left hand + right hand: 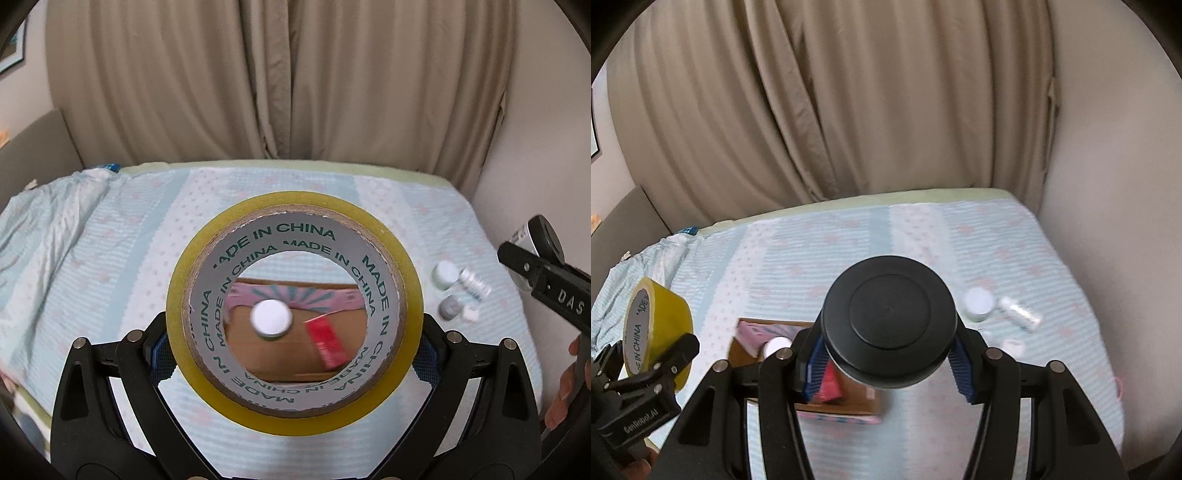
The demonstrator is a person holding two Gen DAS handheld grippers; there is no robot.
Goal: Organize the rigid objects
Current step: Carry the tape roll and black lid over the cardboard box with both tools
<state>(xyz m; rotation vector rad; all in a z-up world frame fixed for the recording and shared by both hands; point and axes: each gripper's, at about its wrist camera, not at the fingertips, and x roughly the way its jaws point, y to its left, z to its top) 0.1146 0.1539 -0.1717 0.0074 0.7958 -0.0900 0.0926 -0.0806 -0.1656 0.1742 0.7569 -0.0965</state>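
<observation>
1. Left wrist view: my left hand-held gripper (294, 354) clamps the tape roll (294, 310) wide, above the cardboard box (280, 354).
2. My right hand-held gripper (888, 354) pinches a black-lidded jar (889, 325).
3. Box holds a few items; small bottles (1019, 312) beyond-right on the bed (997, 240) remain.

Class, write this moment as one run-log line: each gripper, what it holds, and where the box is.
left gripper: shut on tape roll | right gripper: shut on black-lidded container | cardboard box: on bed, below both

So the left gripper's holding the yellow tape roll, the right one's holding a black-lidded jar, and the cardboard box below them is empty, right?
Not quite. The box isn't empty: the left wrist view, looking through the tape roll, shows a white cap and a red item inside. The left gripper holds the tape, and the right gripper holds the jar.
</observation>
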